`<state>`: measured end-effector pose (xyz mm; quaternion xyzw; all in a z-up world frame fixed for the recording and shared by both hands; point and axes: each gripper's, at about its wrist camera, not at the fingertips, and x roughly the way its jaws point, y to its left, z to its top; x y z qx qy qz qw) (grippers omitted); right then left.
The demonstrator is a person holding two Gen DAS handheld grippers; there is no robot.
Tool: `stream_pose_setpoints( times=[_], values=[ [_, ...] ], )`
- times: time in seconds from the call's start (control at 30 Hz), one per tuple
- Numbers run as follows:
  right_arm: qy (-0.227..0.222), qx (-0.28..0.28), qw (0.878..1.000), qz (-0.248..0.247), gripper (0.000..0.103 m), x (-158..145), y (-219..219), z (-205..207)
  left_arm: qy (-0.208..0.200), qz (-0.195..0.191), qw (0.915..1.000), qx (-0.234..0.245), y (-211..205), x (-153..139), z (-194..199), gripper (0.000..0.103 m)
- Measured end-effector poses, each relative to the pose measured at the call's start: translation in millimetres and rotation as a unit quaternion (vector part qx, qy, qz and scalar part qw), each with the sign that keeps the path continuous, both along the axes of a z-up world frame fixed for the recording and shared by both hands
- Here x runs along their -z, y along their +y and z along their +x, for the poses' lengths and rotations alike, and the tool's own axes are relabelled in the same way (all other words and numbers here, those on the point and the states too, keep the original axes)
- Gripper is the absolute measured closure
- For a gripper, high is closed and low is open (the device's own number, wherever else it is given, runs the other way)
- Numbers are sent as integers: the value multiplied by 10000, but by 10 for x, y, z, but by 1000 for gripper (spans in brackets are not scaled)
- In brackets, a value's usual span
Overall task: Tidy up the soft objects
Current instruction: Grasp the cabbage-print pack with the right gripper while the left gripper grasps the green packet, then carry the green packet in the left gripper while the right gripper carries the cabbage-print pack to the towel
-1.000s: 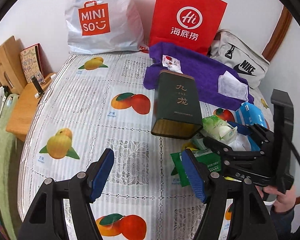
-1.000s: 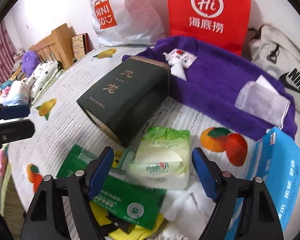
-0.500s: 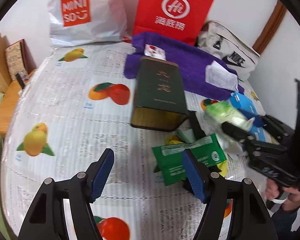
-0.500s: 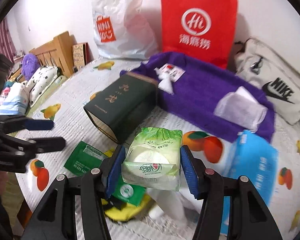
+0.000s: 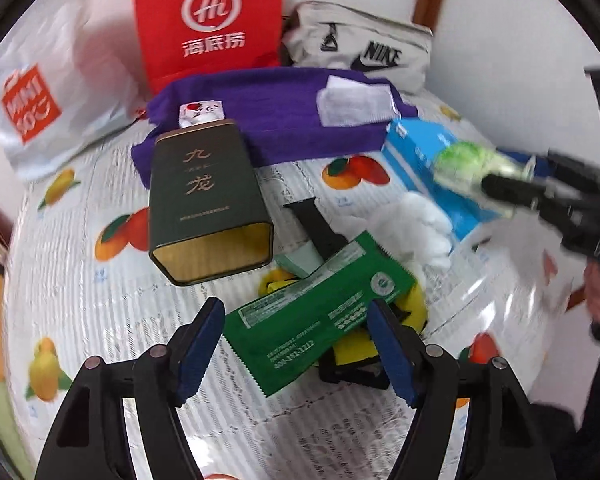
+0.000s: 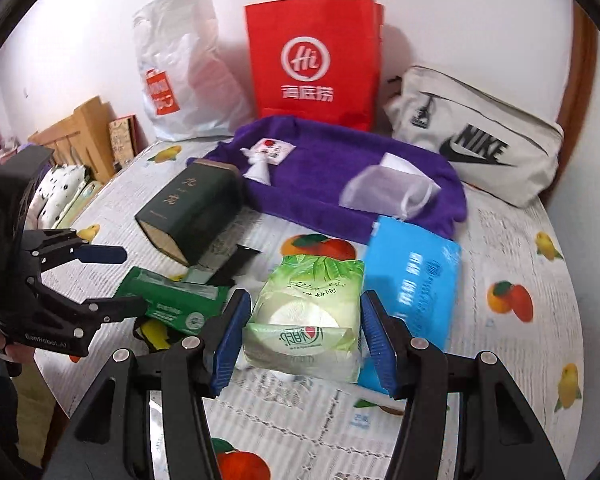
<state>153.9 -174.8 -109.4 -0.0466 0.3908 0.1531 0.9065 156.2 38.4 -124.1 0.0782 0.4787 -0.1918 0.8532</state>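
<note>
One green tissue pack, gripped by right claw.

Plain white wall; brown wooden trim at right; bed under fruit-print cover; wooden headboard at left.

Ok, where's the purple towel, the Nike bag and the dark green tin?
purple towel [image 6: 324,168], right wrist view, on the bare middle of the cloth.
Nike bag [image 6: 480,148], right wrist view, on the printed logo.
dark green tin [image 5: 204,184], left wrist view, on the top face by the gold letters.
</note>
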Motion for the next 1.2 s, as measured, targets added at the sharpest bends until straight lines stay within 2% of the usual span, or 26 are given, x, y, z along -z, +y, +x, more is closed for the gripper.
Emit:
stream_pose_setpoints(
  times=[0.1,0.23,0.47,0.57,0.7,0.73,0.8,0.9,1.1,1.2],
  values=[
    [22,97,9999,64,47,8,-85,12,85,126,9998,136,-28,47,10,31],
    [56,166,9998,91,47,29,-166,43,255,27,9983,517,-80,109,15,31],
    [193,185,9995,149,47,121,-215,91,222,405,9936,1028,-236,187,152,31],
    [198,175,9995,173,47,123,-223,91,266,433,9901,1305,-299,223,171,31],
    [193,186,9994,222,47,111,-258,115,373,271,9915,1213,-282,225,181,34],
    [197,192,9993,248,47,109,-270,123,393,186,9921,1175,-262,216,180,37],
    [204,205,9992,267,47,105,-286,136,418,65,9923,1164,-238,205,179,51],
    [183,213,9991,303,47,92,-308,119,431,-21,9940,1001,-197,163,164,57],
    [120,201,9989,401,47,60,-336,59,403,-66,9948,933,-225,122,46,58],
    [140,193,9989,396,47,62,-345,36,528,100,9959,729,-255,235,43,58]
  ],
)
